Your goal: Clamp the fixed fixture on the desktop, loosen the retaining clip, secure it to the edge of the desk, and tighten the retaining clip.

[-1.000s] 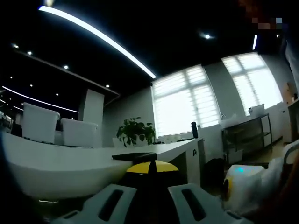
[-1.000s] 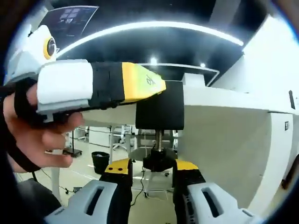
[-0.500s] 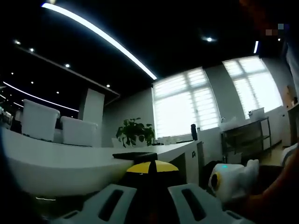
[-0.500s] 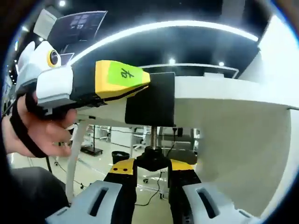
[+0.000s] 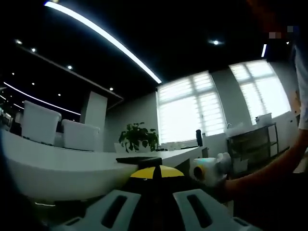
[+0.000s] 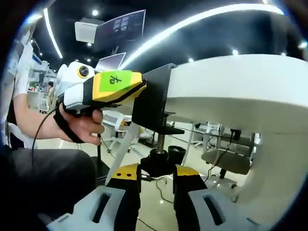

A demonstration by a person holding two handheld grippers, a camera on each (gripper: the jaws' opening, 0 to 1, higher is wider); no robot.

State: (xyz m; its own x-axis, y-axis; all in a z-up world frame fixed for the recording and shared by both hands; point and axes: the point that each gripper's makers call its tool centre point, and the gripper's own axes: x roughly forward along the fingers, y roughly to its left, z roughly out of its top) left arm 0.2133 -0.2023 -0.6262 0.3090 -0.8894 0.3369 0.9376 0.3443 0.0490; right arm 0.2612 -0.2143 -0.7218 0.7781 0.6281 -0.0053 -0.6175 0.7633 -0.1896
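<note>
**Clamp on the desk edge, gripped from above and below**

Right gripper (image 6: 157,174) nearest in the right gripper view: jaws rising from the bottom, yellow-tipped, clenched on the black knob (image 6: 158,162) at the foot of the threaded screw (image 6: 160,141). Just above, the black fixture (image 6: 151,98), a C-shaped clamp, hooked over the edge of the white desk (image 6: 240,82), the screw running up under the desktop. Reaching in from the left, the left gripper (image 6: 136,88), yellow with a green label, held by a hand (image 6: 82,126) with a strap across it; tips pressed against the upper arm of the fixture, apparently gripping it, though the contact itself cannot be made out. Farther off under the desk, office chairs (image 6: 226,161) and a pale floor; overhead, a screen (image 6: 120,30) and long ceiling light strips.

In the left gripper view, own jaws at the bottom, closed around a dark shape with a yellow tip (image 5: 156,172) between them. Just past it, the flat black top of the fixture (image 5: 138,160) lying on the white desktop (image 5: 72,168). To the right, low, the right gripper's white body (image 5: 210,169) and a forearm (image 5: 269,168). Beyond, a potted plant (image 5: 139,136), white bins (image 5: 41,126), bright shuttered windows (image 5: 190,107) and a metal rack (image 5: 252,139).
</note>
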